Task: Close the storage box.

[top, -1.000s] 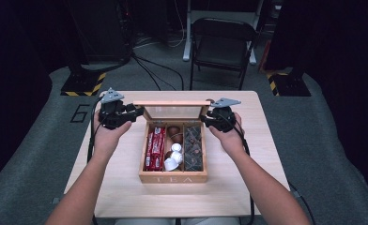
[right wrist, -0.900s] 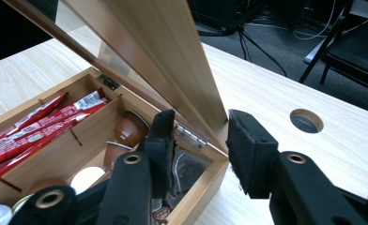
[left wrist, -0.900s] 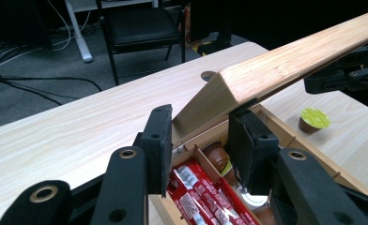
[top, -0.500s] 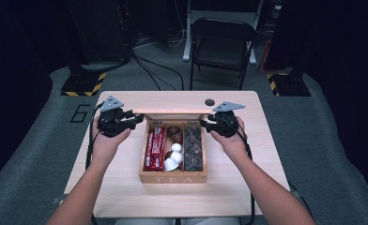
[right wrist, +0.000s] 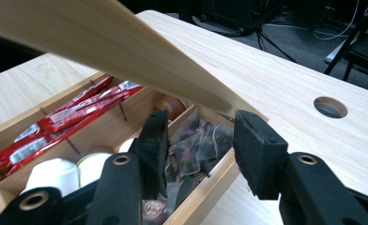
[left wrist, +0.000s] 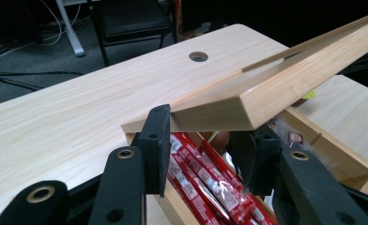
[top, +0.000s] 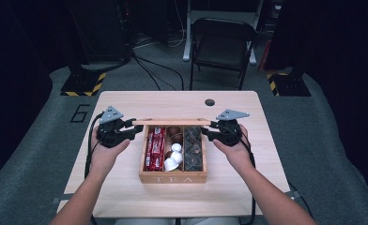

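the left gripper (top: 126, 131) pinches one corner of the flat pale wooden lid (top: 171, 122); the right gripper (top: 213, 130), jaws just eased wider, barely brackets the other. stiff, light, smooth, it hangs tilted over the open wooden tea box (top: 173, 177); hold the side edges.

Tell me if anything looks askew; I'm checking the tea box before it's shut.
The lid hangs tilted, half-open over the box, each end between a hand-held gripper's jaws. The sachets, pods and tea bags sit tidy in their own compartments; nothing spilled.
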The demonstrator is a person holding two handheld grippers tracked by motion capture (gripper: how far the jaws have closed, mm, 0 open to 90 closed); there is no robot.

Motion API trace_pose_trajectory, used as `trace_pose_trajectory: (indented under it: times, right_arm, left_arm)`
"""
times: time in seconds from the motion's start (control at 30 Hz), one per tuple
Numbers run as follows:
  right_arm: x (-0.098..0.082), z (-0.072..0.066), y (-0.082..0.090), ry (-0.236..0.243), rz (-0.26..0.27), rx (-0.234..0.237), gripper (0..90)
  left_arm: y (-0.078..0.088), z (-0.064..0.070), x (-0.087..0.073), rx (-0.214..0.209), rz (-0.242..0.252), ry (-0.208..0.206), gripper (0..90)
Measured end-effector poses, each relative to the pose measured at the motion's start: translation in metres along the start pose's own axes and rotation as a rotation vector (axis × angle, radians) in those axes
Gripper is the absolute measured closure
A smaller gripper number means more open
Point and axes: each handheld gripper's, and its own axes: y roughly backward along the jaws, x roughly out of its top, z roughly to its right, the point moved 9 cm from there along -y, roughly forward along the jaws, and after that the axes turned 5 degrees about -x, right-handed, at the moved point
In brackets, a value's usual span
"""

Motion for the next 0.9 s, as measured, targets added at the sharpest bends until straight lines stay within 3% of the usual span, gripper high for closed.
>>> trace_pose_trajectory:
  times: [0.27,0.43,0.9]
  right_arm:
    - [-0.011,-0.011,0.007,-0.001,0.003,0.017,54.6]
    - [-0.021,-0.018,0.013,-0.028,-0.003,0.042,54.3]
    - [-0.033,-0.033,0.032,-0.005,0.03,0.066,53.4]
  left_arm:
    - [0.003,0.007,-0.016,-0.011,-0.006,0.001,59.2]
    - [0.005,0.01,-0.027,-0.013,-0.012,-0.012,59.3]
    - [0.005,0.019,-0.053,-0.022,-0.037,-0.023,59.4]
